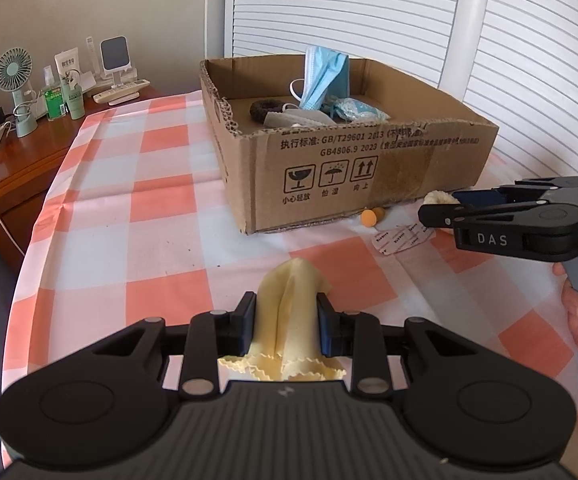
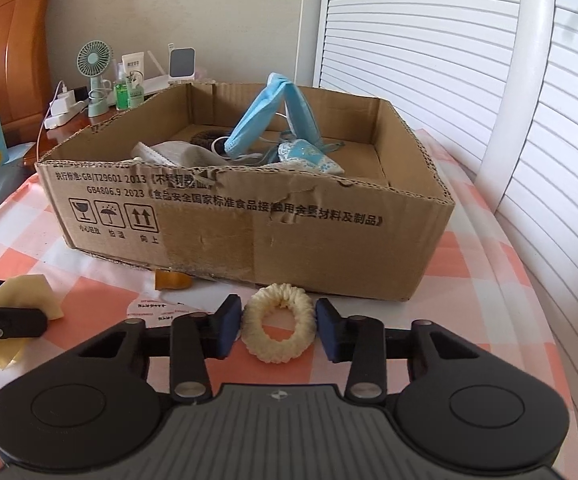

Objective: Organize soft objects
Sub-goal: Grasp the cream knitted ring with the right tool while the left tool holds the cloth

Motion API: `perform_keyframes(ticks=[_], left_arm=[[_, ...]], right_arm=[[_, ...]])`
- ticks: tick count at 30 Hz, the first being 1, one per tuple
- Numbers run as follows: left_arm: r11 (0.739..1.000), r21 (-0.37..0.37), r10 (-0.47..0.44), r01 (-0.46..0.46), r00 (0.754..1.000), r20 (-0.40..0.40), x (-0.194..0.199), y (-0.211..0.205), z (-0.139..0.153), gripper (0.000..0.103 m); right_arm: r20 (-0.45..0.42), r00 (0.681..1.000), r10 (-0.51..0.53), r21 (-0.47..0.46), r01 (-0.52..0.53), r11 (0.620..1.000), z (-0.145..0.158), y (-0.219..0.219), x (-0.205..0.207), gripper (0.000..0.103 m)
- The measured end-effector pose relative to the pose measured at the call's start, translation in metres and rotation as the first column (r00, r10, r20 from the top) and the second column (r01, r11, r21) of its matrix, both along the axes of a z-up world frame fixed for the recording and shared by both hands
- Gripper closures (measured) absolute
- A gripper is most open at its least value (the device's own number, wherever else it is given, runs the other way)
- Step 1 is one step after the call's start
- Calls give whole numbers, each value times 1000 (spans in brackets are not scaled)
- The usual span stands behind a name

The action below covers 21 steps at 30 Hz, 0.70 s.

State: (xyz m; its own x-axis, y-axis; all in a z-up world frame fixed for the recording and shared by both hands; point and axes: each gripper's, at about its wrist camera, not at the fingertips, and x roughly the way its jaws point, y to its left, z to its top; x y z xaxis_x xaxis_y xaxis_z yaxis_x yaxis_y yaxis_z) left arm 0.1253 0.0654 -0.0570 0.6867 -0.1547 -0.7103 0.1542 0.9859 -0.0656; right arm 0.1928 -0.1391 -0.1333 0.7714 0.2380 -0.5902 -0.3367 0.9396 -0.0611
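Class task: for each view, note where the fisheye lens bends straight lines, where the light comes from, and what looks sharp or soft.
Left wrist view: the shutter slats bow, daylight glows through them, dark corners; the yellow cloth in the left tongs is sharp. Right wrist view: the shutter frame curves strongly; the cream scrunchie and the box print read crisply; shadows are soft.

A: Left gripper (image 1: 287,322)?
B: Angled down toward the table. Jaws drawn close, pads pinched on a yellow cloth (image 1: 289,320) bunched between them.

A: Right gripper (image 2: 277,326)?
B: Also tilted down. Jaws stood either side of a cream scrunchie (image 2: 278,330); left pad touched it or nearly so, right pad showed a slim gap. Not clamped.

A: Any hand visible?
B: Fingers (image 1: 577,312) wrapped the right gripper's handle, seen from the left wrist view.
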Motion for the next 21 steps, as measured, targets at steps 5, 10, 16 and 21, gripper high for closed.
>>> perform_keyframes(ticks=[5, 10, 16, 21], left_arm=[[1000, -15, 2, -2, 1000, -4, 0, 3, 1, 75], [1000, -24, -12, 12, 1000, -1, -3, 4, 5, 76], [997, 4, -73, 73, 997, 9, -11, 1, 21, 77], [992, 3, -129, 129, 992, 6, -20, 0, 36, 78]], right_arm=[[1, 1000, 0, 13, 0, 1000, 5, -3, -4, 65], [24, 1000, 11, 19, -12, 1000, 17, -10, -15, 65], [50, 998, 46, 6, -47, 999, 32, -19, -32, 65], [74, 994, 79, -10, -79, 997, 48, -26, -47, 65]])
